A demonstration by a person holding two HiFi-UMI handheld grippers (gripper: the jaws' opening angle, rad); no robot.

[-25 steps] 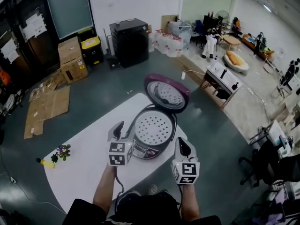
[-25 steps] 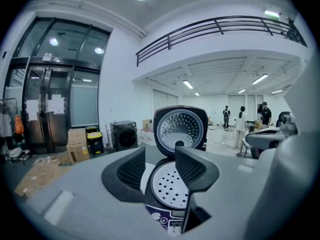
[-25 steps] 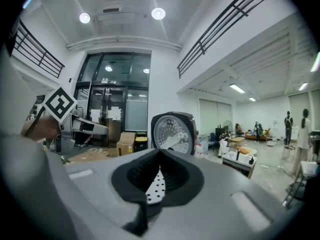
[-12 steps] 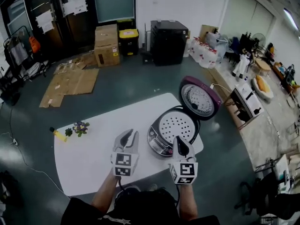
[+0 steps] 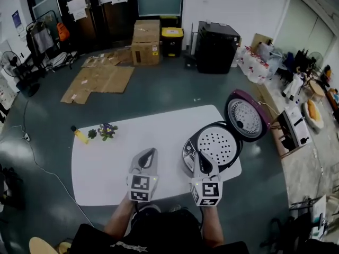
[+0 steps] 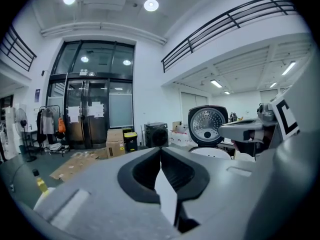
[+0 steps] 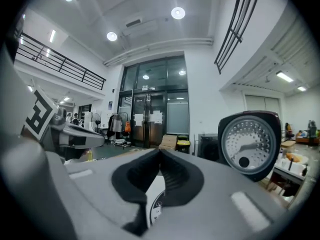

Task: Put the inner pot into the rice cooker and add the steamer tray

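Left gripper: closed, empty, over table. Right gripper: same, just before cooker. Looks finished: tray seated in cooker at table's right edge, lid up; pot not visible under it. Calls only for pulling clear. Print on cooker front unreadable.

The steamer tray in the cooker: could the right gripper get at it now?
Probably yes. The lid stands open, the steamer tray lies uncovered, and the right gripper sits just short of it with nothing between, though its jaws are shut.
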